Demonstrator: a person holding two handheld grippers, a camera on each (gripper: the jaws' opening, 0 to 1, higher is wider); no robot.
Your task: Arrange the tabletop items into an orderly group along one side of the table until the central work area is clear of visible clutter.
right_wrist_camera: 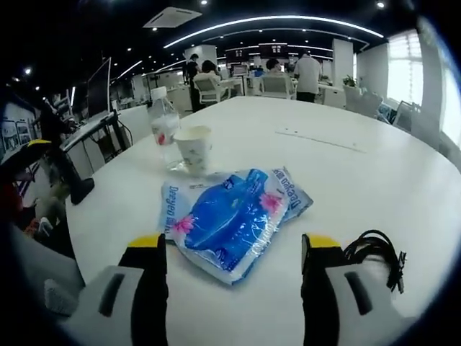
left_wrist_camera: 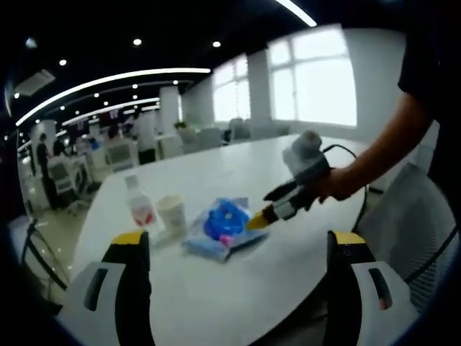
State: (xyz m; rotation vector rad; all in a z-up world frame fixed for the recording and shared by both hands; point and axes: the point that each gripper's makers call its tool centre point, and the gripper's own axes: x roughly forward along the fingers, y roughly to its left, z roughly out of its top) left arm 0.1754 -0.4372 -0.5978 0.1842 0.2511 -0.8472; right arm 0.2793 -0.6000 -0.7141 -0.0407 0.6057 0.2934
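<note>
Ok so blue packet [right_wrist_camera: 234, 216] lies flat mid-table, right gripper [right_wrist_camera: 234, 249] jaws spread wide around near edge, nothing held. Looks soft, light, crinkly, probably slippery; pinch corner seam. Paper cup [right_wrist_camera: 193, 148] and bottle [right_wrist_camera: 165, 130] just behind, tippy. Left gripper [left_wrist_camera: 238, 241] wide too, empty.

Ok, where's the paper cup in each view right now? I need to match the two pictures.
Left gripper view: the paper cup stands left of centre, right of the water bottle and left of the blue packet.
Right gripper view: the paper cup stands upper left of centre, behind the blue packet.
Shared landmark: the water bottle close beside the cup.
</note>
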